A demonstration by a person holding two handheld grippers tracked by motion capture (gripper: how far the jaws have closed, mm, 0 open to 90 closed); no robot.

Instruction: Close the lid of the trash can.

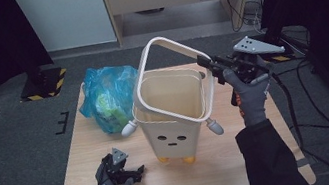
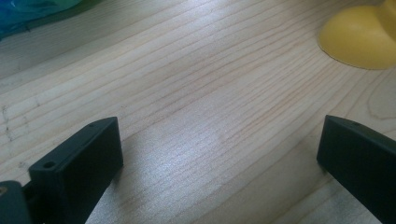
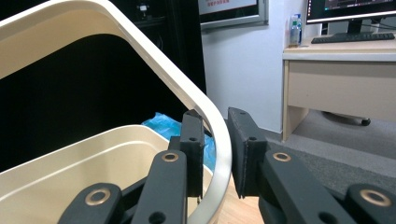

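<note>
Cream plastic bin (image 1: 172,121) with a dotted face on its front and small yellow feet stands upright near the middle of the light wooden desk (image 1: 87,156), a little toward the right edge. Its cream rounded-square ring frame (image 1: 146,57) is lifted off the rim and tilted, the far side raised high and the near side low across the bin's mouth. The right gripper (image 1: 212,66) reaches in from the right edge of the desk, level with the bin's top, and its black jaws are pinching the right side of that frame; in the right gripper view the frame's curved band (image 3: 212,126) runs between the two jaws, one inside the loop and one outside. The left gripper (image 1: 132,171) rests low at the near left part of the desk, apart from the bin, its jaws spread wide with bare wood between them; one yellow foot (image 2: 357,39) of the bin shows just ahead of it. A crumpled blue plastic bag (image 1: 107,97) with something green inside lies at the far left of the desk, just beside the bin.
</note>
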